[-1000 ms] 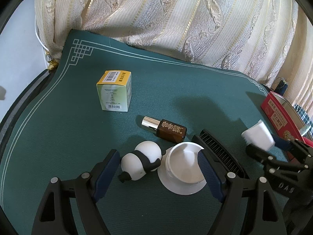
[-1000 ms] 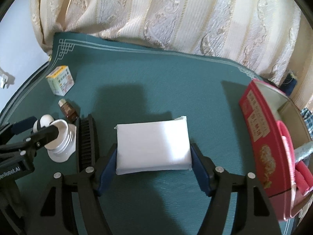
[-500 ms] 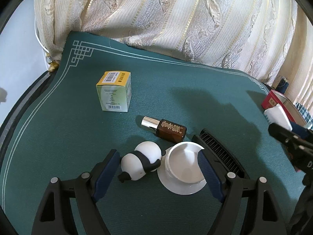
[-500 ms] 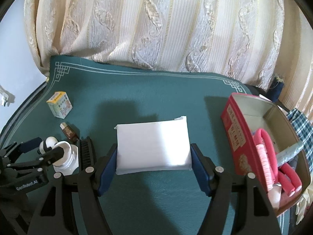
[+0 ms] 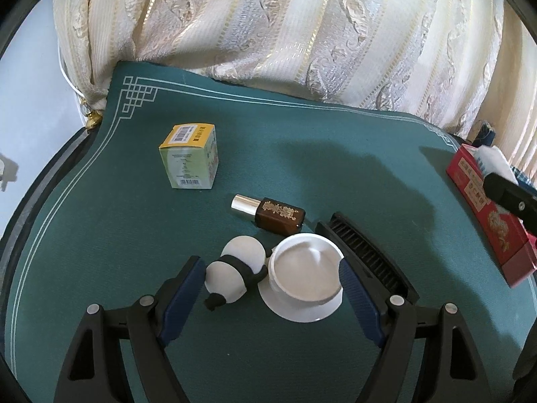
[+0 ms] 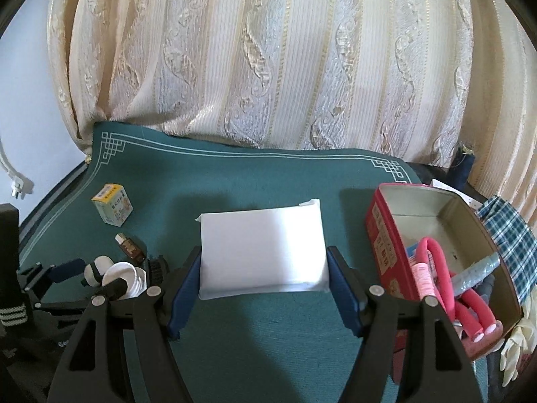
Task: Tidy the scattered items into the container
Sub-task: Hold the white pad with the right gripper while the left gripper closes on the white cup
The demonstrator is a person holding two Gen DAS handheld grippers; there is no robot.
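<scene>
A white packet [image 6: 261, 248] is clamped between the blue pads of the right gripper [image 6: 261, 282] and is carried clear of the green mat [image 6: 235, 174], w/ its shadow cast on the cloth beneath. The red tin [image 6: 382, 231] (the container, lid off) is seen just to the right of the packet; pink foam rollers [image 6: 436, 268] and a grey tube [image 6: 476, 272] are already held in it. In the left wrist view, the left gripper [image 5: 268, 288] is spread wide and nothing is gripped; a panda-shaped toy [image 5: 235, 272] and a white cup on its saucer [image 5: 305, 278] are framed between the jaws, apparently untouched. A black comb [image 5: 365, 255] is laid just right of the cup. Behind these, a brown bottle w/ silver cap [image 5: 272, 215] is lying on its side, and further back a yellow-topped box [image 5: 191, 161] is standing. A striped curtain [image 5: 302, 33] is hung at the far edge.
</scene>
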